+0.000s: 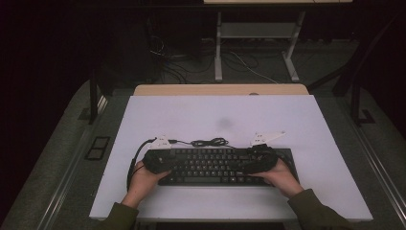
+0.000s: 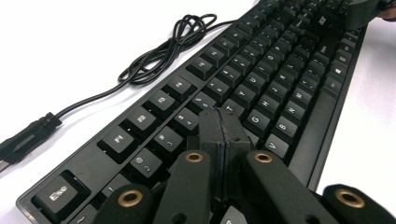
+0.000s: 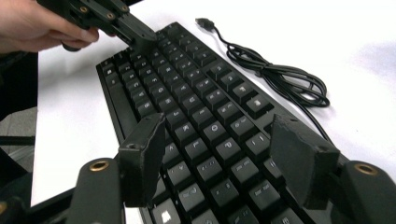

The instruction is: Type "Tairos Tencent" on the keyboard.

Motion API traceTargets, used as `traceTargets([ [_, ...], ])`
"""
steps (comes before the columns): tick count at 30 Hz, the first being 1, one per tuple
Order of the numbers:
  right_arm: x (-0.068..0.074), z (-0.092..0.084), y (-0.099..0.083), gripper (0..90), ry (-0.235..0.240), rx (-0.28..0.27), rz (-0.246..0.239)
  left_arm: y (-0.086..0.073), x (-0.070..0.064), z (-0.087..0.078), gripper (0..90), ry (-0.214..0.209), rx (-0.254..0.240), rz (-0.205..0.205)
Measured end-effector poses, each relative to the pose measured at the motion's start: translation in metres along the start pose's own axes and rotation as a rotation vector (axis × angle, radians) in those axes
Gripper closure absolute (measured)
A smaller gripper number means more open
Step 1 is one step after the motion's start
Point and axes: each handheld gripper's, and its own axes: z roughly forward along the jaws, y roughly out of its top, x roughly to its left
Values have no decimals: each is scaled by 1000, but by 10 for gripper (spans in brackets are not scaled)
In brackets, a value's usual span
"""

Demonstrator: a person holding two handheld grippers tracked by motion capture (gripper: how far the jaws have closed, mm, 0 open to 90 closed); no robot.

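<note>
Keyboard (image 1: 210,165) lies w/ long axis left-right; L claw (image 2: 223,128) pinched shut on its keys, R claw (image 3: 224,158) wide above opposite end.

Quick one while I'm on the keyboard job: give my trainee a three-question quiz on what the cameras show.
1. True or false: the left tongs are shut, tips over the black keyboard.
2. The coiled USB cable lies: A) on the keys, B) on the white table beyond the keyboard, C) between the right tongs.
3. How do the right tongs stand?

Key: 1 true. 2 B. 3 Open, nothing gripped, above the keys.
</note>
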Motion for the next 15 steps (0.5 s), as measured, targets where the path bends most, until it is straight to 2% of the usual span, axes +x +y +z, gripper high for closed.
traceTargets([
  [15,2,18,12,350,14,-10,-1,1,3,12,891,7,20,9],
])
